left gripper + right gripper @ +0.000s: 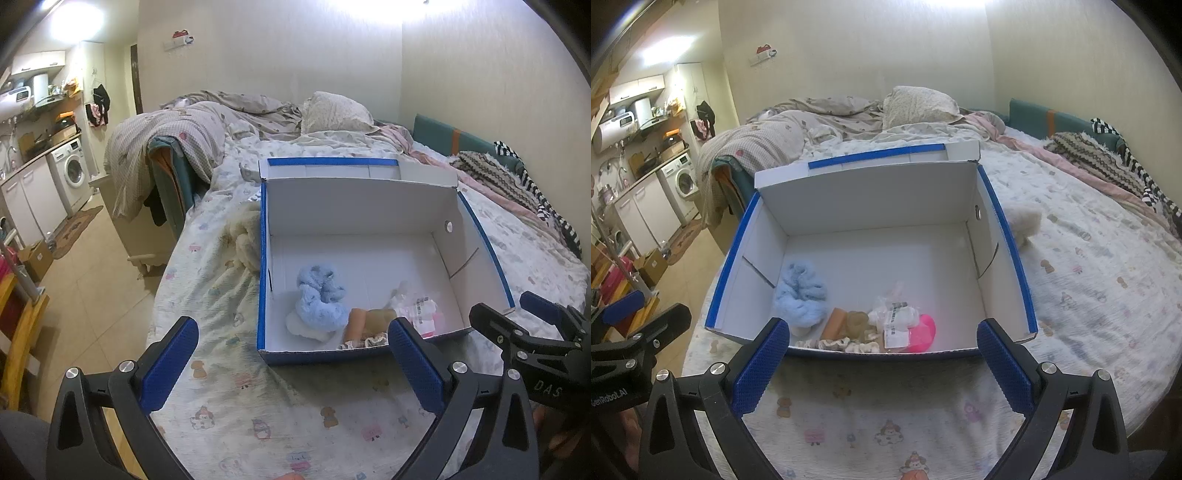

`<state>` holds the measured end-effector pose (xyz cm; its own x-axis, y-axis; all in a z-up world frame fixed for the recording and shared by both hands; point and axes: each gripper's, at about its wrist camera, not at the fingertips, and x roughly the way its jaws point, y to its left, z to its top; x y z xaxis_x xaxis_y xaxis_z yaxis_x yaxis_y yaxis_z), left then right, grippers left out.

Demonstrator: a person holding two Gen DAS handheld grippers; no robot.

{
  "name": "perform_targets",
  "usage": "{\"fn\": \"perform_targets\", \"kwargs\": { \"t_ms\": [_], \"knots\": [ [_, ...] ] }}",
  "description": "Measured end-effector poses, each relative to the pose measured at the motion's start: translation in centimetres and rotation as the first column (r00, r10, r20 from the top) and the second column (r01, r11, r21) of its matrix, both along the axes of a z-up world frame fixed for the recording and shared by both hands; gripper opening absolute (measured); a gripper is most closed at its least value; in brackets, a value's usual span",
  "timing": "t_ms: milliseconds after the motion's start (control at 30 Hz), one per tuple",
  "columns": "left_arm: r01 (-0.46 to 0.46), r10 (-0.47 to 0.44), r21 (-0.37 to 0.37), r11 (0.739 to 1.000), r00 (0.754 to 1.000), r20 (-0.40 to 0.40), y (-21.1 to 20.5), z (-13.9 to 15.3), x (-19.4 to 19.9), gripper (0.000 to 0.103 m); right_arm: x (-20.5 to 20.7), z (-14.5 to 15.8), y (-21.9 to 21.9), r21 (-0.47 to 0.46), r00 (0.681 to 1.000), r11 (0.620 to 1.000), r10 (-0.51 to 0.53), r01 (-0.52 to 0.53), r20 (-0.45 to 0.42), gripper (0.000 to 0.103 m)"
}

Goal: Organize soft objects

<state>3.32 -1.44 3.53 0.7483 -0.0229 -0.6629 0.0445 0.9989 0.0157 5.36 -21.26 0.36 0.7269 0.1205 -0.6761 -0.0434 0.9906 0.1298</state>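
A white cardboard box [362, 206] with blue edges lies open on the bed. In it are a light blue fluffy piece [319, 302], a tan-orange item [356, 323] and a plastic packet [421, 310]. My left gripper [291, 330] is open and empty, just short of the box's near wall. The right wrist view shows the box [871, 199] with the blue fluffy piece [801, 295], the packet [895, 317], a pink item [923, 334] and a lacy band [842, 345]. My right gripper [882, 332] is open and empty at the near wall. A cream fluffy item [245, 236] lies left of the box.
Another cream fluffy item [1027, 221] lies right of the box. A crumpled duvet [177, 129] and a pillow [332, 112] fill the far end of the bed. Striped knitwear [517, 181] lies along the right wall. The bed's left edge drops to the floor [103, 295].
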Motion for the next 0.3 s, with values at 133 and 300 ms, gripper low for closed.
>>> {"fn": "perform_targets", "kwargs": {
  "t_ms": [133,300],
  "knots": [
    [-0.001,0.001,-0.003,1.000,1.000,-0.002,-0.03,-0.04,0.00,0.102,0.02,0.00,-0.06,-0.001,1.000,1.000,0.001,-0.001,-0.001,0.103],
    [0.002,-0.003,-0.019,1.000,1.000,-0.010,-0.04,-0.24,0.00,0.102,-0.01,0.01,-0.03,-0.001,1.000,1.000,0.002,-0.002,0.001,0.103]
  ]
}}
